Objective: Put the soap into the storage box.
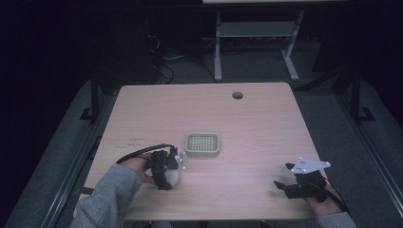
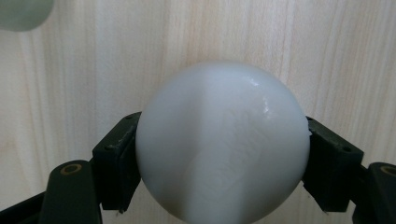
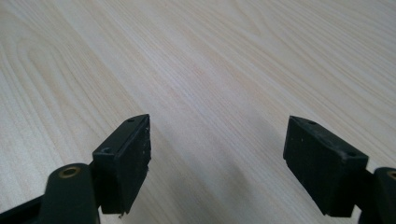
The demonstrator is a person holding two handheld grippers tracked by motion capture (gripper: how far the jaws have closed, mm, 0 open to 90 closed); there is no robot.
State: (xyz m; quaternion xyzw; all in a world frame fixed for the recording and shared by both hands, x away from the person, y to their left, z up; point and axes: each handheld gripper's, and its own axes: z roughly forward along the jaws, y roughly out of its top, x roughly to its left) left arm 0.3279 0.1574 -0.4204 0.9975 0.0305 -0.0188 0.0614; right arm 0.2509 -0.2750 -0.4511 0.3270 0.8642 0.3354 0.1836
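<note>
Overhead first: left gripper (image 1: 167,172) sits just in front of and slightly left of the green perforated tray (image 1: 202,144), with a white round object (image 1: 175,177) between its jaws, low over the wooden table (image 1: 256,123). Right gripper (image 1: 295,183) is well to the right of the tray, near the table's front edge, idle.

Left gripper view: jaws closed against both sides of the white ball-like object (image 2: 223,142), pads touching near its widest girth. Smooth, glossy surface; likely slippery. A corner of the tray (image 2: 23,13) is at upper left, so the tray is near.

Right gripper view: jaws spread wide, nothing between them, bare table (image 3: 210,70) below.

Judgement: the step looks like carrying the ball to the tray. Keep the squeeze steady and centred on the girth, lift clear of the tray's rim, lower gently into the tray, and release only once it rests, since it may roll.
</note>
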